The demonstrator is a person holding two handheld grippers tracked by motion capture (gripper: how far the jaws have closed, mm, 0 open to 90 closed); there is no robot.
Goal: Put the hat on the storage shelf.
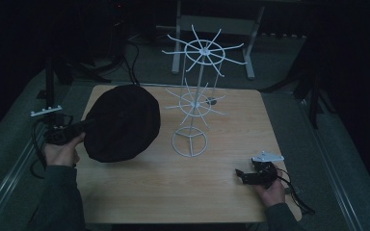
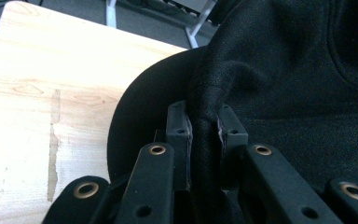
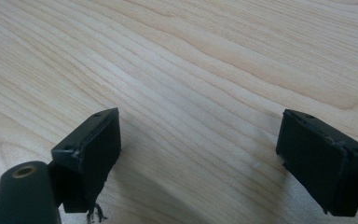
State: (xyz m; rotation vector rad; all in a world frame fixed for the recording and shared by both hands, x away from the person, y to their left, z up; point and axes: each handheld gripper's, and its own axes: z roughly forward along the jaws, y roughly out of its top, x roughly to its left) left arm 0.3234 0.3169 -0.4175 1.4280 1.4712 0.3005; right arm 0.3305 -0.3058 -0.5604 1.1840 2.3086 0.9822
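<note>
A black fabric hat (image 1: 123, 122) is held up over the left part of the wooden table (image 1: 173, 187). My left gripper (image 1: 84, 126) is shut on its edge. In the left gripper view a fold of the black hat (image 2: 284, 70) is pinched between the two pads (image 2: 179, 133), the gripper (image 2: 205, 128) closed tight on it. A white wire rack (image 1: 196, 103) with two spoked wheels on a pole stands at the table's middle, just right of the hat. My right gripper (image 1: 243, 175) rests low at the front right, open; in its own view the gripper (image 3: 198, 144) has nothing between its jaws.
The rack's ring base (image 1: 190, 142) sits on the table just right of the hat. Behind the table stand a white frame (image 1: 214, 29) and dark stands on the floor. Bare wood (image 3: 191, 60) lies in front of the right gripper.
</note>
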